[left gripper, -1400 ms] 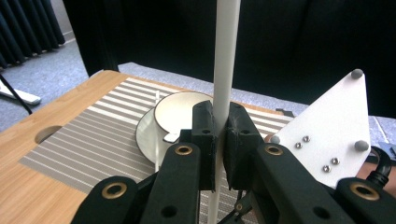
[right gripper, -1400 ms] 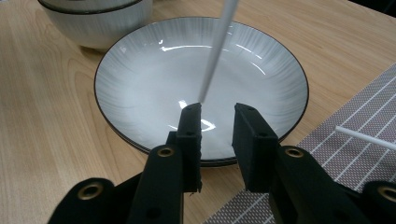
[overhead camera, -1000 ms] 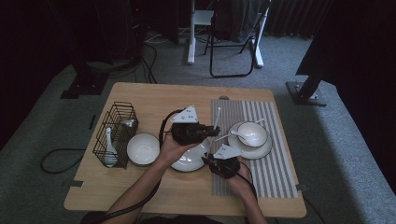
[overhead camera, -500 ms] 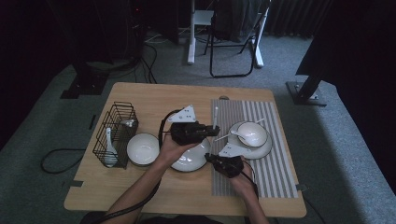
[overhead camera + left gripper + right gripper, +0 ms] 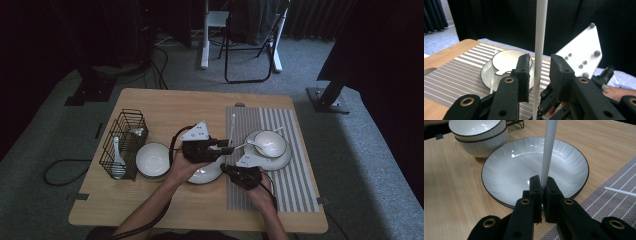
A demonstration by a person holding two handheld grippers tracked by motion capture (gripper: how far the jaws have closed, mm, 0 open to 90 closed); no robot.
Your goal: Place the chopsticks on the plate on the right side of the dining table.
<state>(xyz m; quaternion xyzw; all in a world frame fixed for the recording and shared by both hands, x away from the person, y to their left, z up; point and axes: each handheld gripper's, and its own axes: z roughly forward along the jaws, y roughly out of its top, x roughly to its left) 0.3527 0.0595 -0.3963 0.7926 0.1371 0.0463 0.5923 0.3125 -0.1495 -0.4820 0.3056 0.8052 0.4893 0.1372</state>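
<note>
My right gripper is shut on the lower end of a white chopstick, which it holds upright over the near rim of a white plate. In the high view this gripper sits at the placemat's left edge, and the chopstick rises from it. My left gripper is open, one jaw on each side of the chopstick higher up, with small gaps. From above, the left gripper reaches in from the left over the plate.
A white bowl with a spoon stands on a plate on the striped placemat. A second chopstick lies on the mat. Stacked bowls stand left of the plate, beside a black wire basket with a spoon in it.
My left gripper has edged right until its jaws stand around the upright chopstick. The right gripper has barely moved and still holds the chopstick.
</note>
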